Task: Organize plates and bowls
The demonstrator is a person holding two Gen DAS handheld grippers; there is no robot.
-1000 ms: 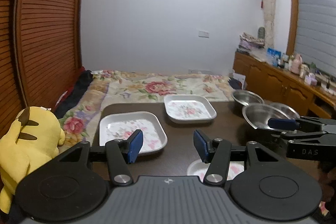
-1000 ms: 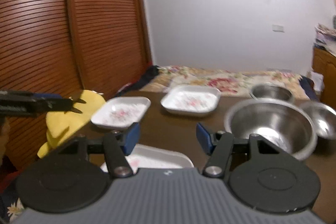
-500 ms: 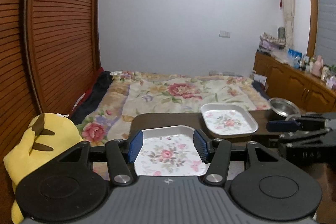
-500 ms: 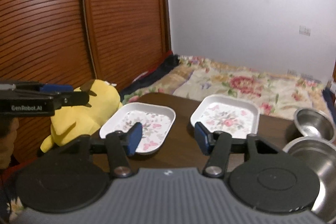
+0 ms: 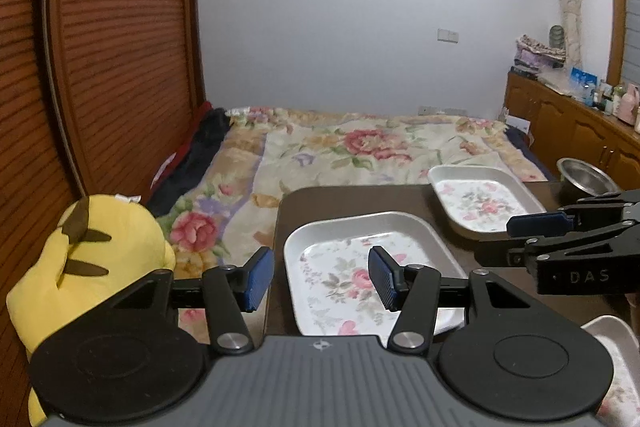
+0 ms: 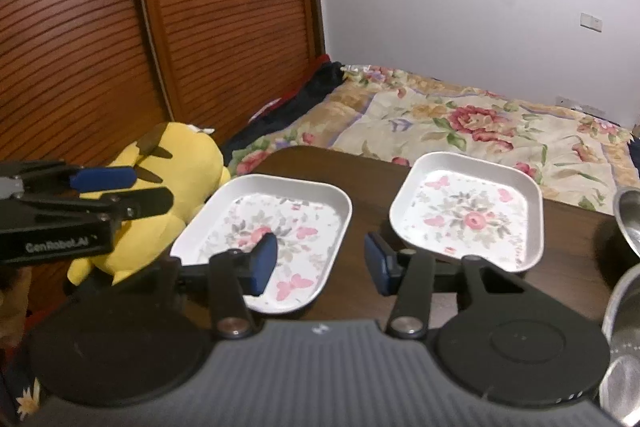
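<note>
Both claws shifted left; three floral plates (image 5: 352, 267), two bowls (image 6: 628, 211) visible.

floral plates (image 6: 272, 227), steel bowl (image 5: 582, 179), tabletop

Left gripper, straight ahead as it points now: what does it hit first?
Most likely the near floral plate: the open left gripper straddles its left rim. If it rides above the rim, the bed is next; height is unclear.
</note>
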